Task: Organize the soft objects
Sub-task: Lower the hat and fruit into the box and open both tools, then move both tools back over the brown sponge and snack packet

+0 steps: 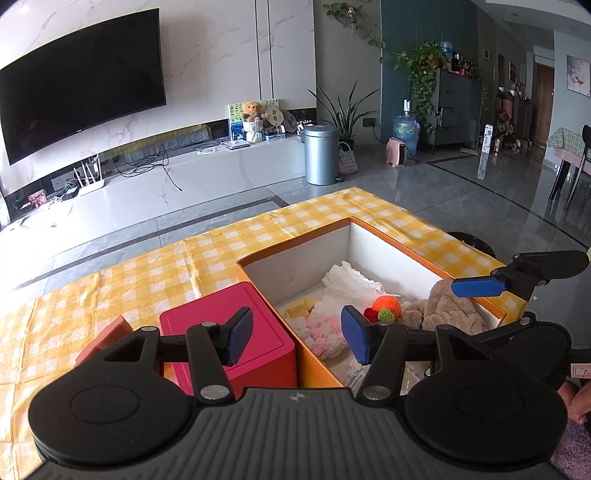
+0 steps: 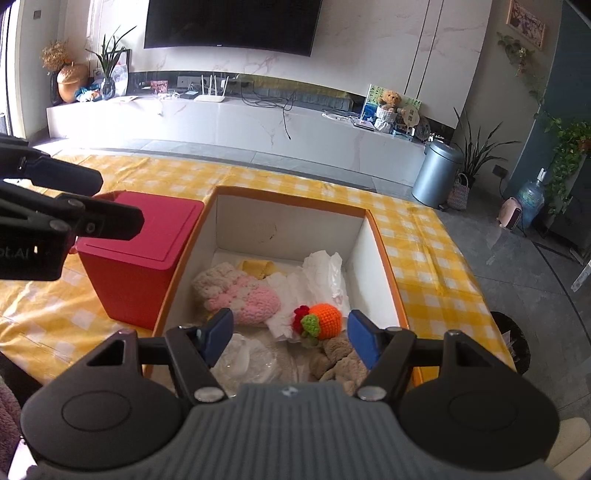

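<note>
fingers of both grippers apart, empty | pink knit long axis diagonal in orange box

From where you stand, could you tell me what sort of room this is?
Most likely a home living room: a large wall-mounted television hangs over a long white media console, houseplants stand around, and the work table has a yellow checked tablecloth.
</note>
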Available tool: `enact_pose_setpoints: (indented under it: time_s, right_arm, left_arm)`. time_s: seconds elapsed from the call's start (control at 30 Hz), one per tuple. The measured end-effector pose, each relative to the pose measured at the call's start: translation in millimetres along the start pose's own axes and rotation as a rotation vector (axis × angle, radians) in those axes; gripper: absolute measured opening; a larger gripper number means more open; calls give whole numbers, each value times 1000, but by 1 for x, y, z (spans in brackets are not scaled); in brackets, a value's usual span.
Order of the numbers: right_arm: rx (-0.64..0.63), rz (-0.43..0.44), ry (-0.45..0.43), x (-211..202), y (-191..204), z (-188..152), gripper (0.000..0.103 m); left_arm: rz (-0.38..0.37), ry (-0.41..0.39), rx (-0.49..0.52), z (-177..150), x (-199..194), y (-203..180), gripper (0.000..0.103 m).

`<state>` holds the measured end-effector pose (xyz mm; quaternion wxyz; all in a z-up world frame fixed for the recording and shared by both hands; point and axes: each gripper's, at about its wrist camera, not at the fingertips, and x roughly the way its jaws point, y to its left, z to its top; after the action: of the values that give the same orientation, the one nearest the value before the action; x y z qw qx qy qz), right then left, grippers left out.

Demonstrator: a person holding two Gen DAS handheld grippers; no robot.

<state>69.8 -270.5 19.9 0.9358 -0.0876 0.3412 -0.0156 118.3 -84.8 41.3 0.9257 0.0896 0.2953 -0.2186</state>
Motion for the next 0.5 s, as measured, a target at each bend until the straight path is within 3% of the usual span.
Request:
enact_pose_setpoints:
  time_s: [0.07, 0.5]
  right_arm:
    - [34, 11, -16, -8, 6, -4, 74]
    - [119, 94, -140, -36, 72, -24, 74]
  left_arm:
    - [10, -8, -16, -8, -8, 5, 65]
    - [131, -1, -129, -70, -49, 57, 65]
